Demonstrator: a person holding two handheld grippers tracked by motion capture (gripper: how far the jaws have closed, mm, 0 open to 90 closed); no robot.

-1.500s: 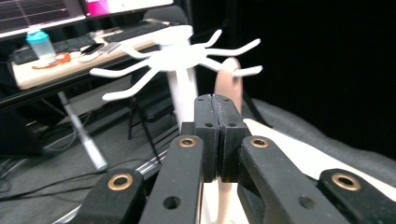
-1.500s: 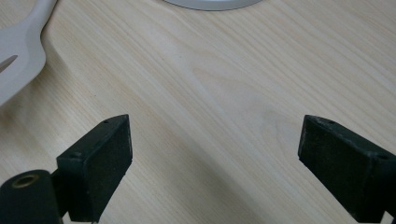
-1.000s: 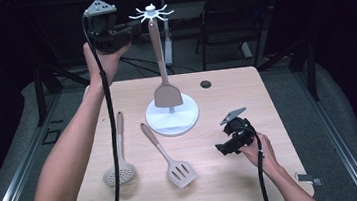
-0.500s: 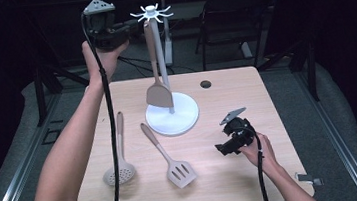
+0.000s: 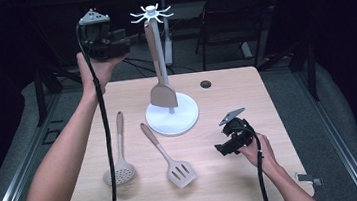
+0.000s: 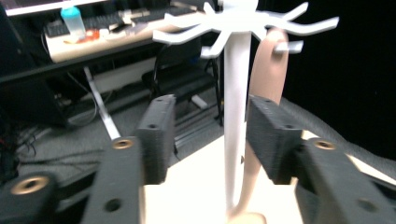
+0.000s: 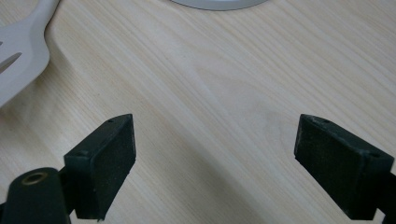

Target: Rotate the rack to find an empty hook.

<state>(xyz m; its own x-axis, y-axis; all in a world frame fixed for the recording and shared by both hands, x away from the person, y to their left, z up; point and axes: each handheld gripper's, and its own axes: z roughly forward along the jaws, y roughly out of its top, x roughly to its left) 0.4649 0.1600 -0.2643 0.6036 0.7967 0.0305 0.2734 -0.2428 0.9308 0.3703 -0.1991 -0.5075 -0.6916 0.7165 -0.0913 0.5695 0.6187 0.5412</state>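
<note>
A white hook rack (image 5: 151, 14) stands on its round base (image 5: 186, 122) at the table's back middle. A tan solid spatula (image 5: 163, 95) hangs from one hook, blade down over the base. My left gripper (image 5: 129, 39) is held high just left of the rack top, open and holding nothing. In the left gripper view its jaws (image 6: 210, 140) frame the rack pole (image 6: 236, 116) and the spatula handle (image 6: 266, 70) farther off. On the table's right side rests my right gripper (image 5: 222, 148), open (image 7: 215, 158) over bare wood.
A skimmer spoon (image 5: 120, 173) and a slotted spatula (image 5: 179, 173) lie on the table's front left, handles pointing away. The slotted spatula's blade (image 7: 18, 51) shows left of my right jaws. A dark grommet hole (image 5: 206, 84) sits near the back edge. A chair (image 5: 238, 19) stands behind.
My left gripper has drawn back a little to the left and down from the rack top. The hanging spatula has swung slightly left. The right gripper has stayed put.
</note>
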